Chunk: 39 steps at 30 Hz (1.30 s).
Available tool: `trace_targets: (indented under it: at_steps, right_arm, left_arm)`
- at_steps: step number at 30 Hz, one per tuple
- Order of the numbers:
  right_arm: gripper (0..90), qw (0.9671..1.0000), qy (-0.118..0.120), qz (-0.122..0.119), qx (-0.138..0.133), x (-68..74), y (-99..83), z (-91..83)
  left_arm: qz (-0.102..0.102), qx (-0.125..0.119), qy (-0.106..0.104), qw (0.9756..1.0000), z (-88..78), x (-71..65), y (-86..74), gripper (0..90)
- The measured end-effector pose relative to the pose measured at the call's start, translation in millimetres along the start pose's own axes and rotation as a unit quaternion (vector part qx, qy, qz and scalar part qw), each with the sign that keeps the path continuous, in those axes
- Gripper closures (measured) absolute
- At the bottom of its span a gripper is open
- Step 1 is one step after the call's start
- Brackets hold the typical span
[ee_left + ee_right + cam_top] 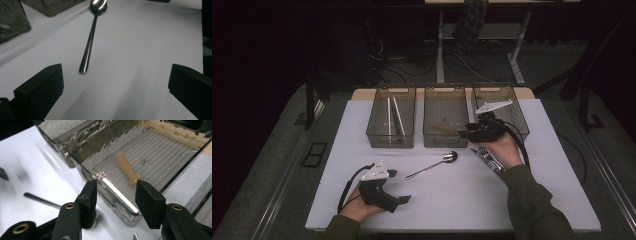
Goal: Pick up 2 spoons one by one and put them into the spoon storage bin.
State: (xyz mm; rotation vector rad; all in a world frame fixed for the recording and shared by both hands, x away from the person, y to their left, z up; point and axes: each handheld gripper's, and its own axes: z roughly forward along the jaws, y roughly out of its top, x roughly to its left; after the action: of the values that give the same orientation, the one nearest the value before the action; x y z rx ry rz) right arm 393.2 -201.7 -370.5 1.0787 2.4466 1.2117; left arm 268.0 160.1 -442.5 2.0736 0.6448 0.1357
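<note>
Ahead of the wide-open left gripper (400,186) lay a spoon (432,165); beyond it, the left bin (375,125) held two white sticks (392,116). Under the open, empty right gripper (463,132), the middle bin (430,140) held a wooden-handled utensil (127,168). Its right neighbour's (518,115) contents were hidden.

A dim room: grey floor (277,150), tangled cables (412,60), white desk legs (440,55) behind.
</note>
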Motion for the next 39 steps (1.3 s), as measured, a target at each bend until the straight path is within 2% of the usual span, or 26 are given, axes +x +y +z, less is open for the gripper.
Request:
trace_targets:
  at_steps: [7,14,26,39]
  right_arm:
    - [54.3,0.9999,0.009,-0.006,0.005,3.7,-14.5,-2.4]
    - [58.8,0.9997,0.019,-0.007,0.015,6.4,-26.1,3.1]
    - [62.1,0.9984,0.030,-0.020,0.044,15.7,-33.5,25.2]
    - [60.7,0.9969,0.036,-0.011,0.069,16.4,-42.1,53.0]
  left_arm:
    - [-0.001,0.001,0.001,1.0000,0.4,-0.5,-0.1,0.0]
    - [0.000,0.002,0.000,1.0000,0.5,-0.9,0.0,0.0]
    - [0.000,0.002,-0.001,1.0000,0.3,-1.2,0.1,0.0]
    - [0.000,0.002,-0.003,1.0000,0.7,-1.5,0.1,0.0]
